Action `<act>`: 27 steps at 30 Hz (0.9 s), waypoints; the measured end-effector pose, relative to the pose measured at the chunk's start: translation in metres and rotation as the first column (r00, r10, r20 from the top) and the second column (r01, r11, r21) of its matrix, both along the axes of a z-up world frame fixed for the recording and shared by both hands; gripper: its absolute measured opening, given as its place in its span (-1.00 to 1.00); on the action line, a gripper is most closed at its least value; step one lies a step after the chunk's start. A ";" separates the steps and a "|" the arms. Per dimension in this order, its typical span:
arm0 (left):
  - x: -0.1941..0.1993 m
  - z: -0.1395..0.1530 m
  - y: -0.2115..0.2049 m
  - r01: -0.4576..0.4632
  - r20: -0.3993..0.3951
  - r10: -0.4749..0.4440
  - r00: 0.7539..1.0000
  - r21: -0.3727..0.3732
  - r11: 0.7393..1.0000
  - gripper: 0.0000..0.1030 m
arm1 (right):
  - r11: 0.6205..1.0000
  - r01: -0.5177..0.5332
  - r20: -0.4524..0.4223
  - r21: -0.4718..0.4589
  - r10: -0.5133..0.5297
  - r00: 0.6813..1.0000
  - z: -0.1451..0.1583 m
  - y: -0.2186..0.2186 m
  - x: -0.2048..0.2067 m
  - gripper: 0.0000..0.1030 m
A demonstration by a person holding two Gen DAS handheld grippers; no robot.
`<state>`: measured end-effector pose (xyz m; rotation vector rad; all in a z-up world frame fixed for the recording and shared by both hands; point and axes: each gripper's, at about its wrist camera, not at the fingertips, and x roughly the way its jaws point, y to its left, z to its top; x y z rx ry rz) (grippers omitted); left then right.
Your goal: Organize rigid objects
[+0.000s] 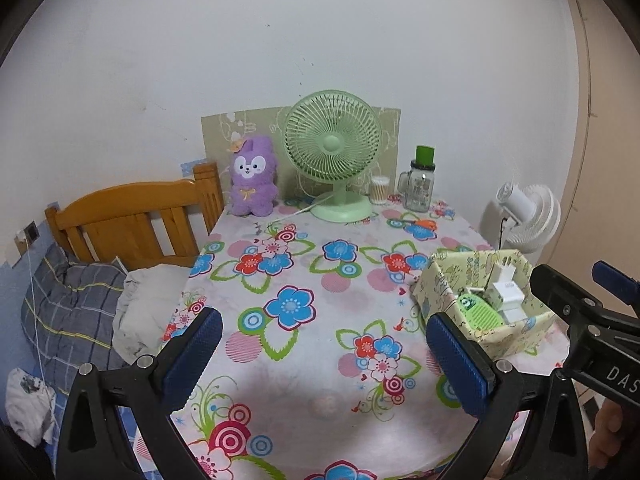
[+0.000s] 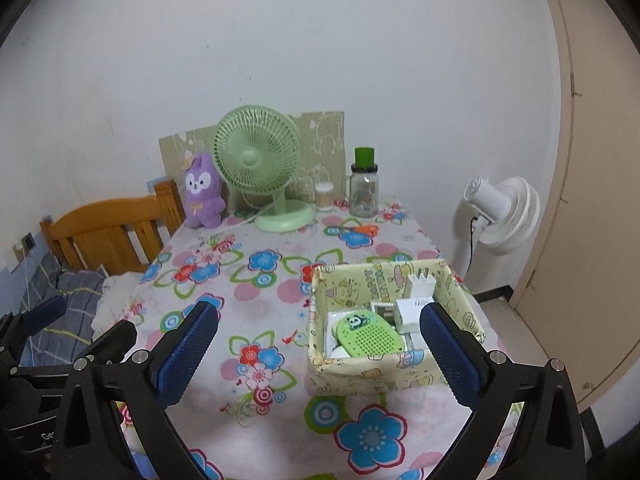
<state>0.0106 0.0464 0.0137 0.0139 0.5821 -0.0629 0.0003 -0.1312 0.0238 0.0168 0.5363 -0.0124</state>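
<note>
Both claws, the left claw and the right claw, are wide open and hold nothing. The left claw's body reads "DAS". The yellow basket on the desk holds a green panda thing and white chargers.

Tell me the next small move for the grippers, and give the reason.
Probably pull both back and stop: the left gripper and right gripper are open and empty, and the chargers and green device already lie in the fabric box.
</note>
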 end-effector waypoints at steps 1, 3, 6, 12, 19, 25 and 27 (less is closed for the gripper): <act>-0.001 0.000 0.001 -0.001 0.001 0.001 1.000 -0.002 1.000 0.99 | 1.000 0.006 0.007 -0.004 -0.006 1.000 0.001 0.000 -0.002 1.00; -0.002 0.000 0.002 -0.008 0.004 0.008 1.000 0.003 1.000 0.99 | 1.000 0.012 0.015 -0.010 -0.012 1.000 0.001 0.002 -0.006 1.00; -0.002 0.000 0.002 -0.006 -0.007 0.006 1.000 0.003 1.000 0.99 | 1.000 0.019 0.016 -0.006 -0.019 1.000 0.000 0.001 -0.008 1.00; -0.006 0.001 -0.004 0.019 0.006 -0.019 1.000 0.007 1.000 0.99 | 0.999 0.048 0.027 0.002 -0.048 0.998 0.000 -0.003 -0.013 1.00; -0.007 0.001 -0.010 0.042 0.012 -0.042 0.999 -0.002 0.999 0.99 | 0.998 0.062 0.032 -0.004 -0.062 0.998 0.002 -0.007 -0.014 1.00; -0.008 0.003 -0.013 0.045 0.013 -0.045 0.999 -0.002 0.999 0.99 | 0.997 0.073 0.035 -0.001 -0.073 0.997 0.002 -0.007 -0.013 1.00; -0.007 0.003 -0.014 0.049 0.013 -0.049 0.999 0.001 0.999 0.99 | 0.997 0.074 0.036 -0.002 -0.074 0.997 0.002 -0.007 -0.014 1.00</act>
